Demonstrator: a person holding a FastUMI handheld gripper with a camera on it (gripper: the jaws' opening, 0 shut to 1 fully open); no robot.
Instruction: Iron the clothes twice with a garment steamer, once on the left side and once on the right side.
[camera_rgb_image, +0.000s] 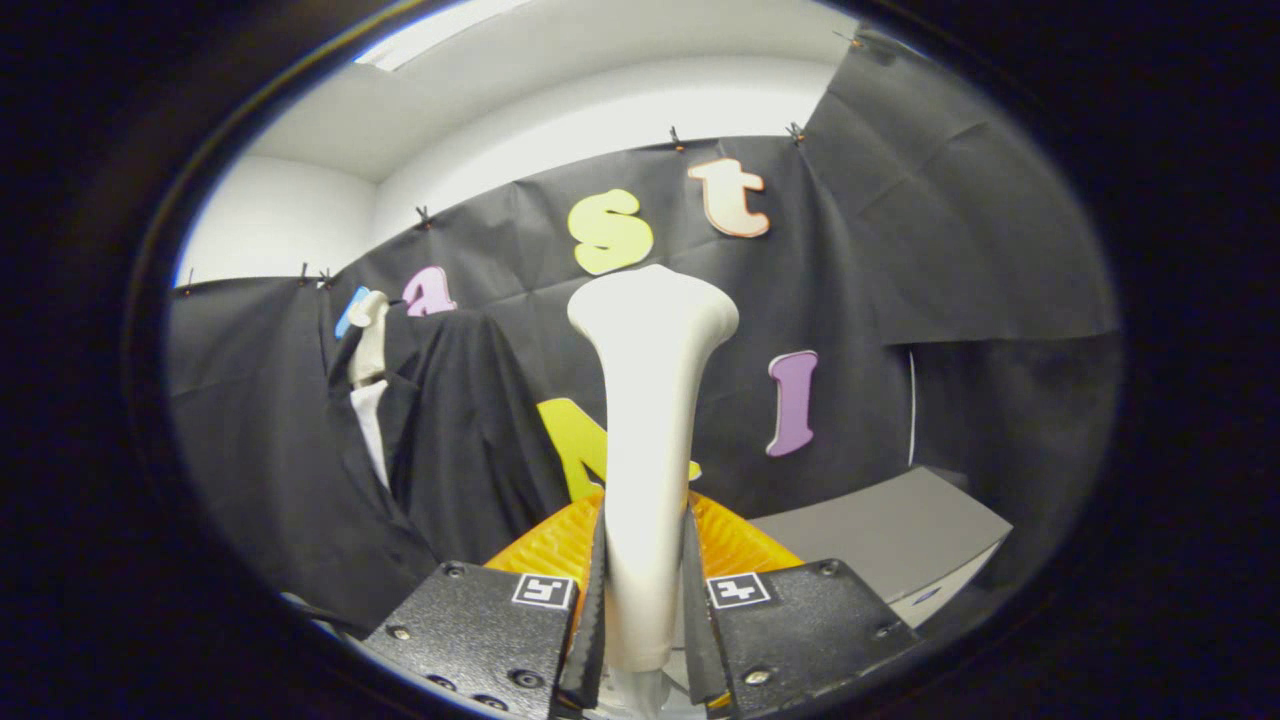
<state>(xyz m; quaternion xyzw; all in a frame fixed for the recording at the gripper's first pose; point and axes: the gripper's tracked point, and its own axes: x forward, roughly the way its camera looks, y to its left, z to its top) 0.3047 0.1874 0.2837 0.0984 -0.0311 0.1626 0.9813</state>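
— While my gripper (645, 610) has both fingers clamped on the steamer (650, 400), how far along?
— It's upright between them; the dark garment (450, 440) hangs beyond, left, untouched. Both passes remain, I reckon.

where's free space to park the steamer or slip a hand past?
The claw is shut on the steamer. Free patch: the bare grey surface beyond the claw on its right, bordered by the booth wall and the orange ribbed piece. Crowded: the dark garment hangs beyond on the left.
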